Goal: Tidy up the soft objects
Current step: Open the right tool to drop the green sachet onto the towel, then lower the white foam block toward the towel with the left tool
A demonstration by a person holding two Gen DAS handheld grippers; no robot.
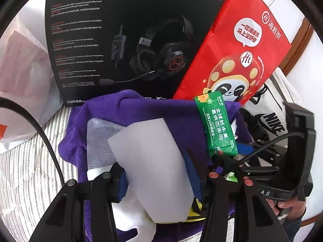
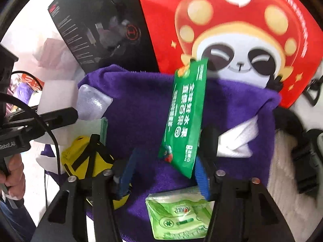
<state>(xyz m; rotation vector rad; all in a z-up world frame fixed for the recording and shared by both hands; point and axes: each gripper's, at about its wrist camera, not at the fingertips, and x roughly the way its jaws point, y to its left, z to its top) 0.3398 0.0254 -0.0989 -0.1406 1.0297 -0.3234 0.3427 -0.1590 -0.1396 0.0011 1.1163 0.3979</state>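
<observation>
My left gripper point(image 1: 157, 177) is shut on a white foam block point(image 1: 153, 161), held over a purple towel point(image 1: 141, 109). In the right wrist view the same block point(image 2: 56, 94) shows at the left edge. A green snack sachet point(image 2: 183, 121) stands tilted between the blue pads of my right gripper point(image 2: 164, 173), leaning by the right-hand pad. The pads stand apart and do not press on it. Below lie a green tissue pack point(image 2: 177, 215), a yellow-and-black cloth item point(image 2: 80, 157), a clear soft pack point(image 2: 90, 102) and a white folded piece point(image 2: 238, 139), all on the towel point(image 2: 141, 104).
A black headset box point(image 1: 121, 40) and a red paper bag with a panda point(image 1: 242, 50) stand behind the towel. A white Nike bag point(image 1: 270, 121) lies to the right. Striped fabric point(image 1: 30, 171) covers the surface on the left. A hand point(image 2: 14, 173) grips the left tool.
</observation>
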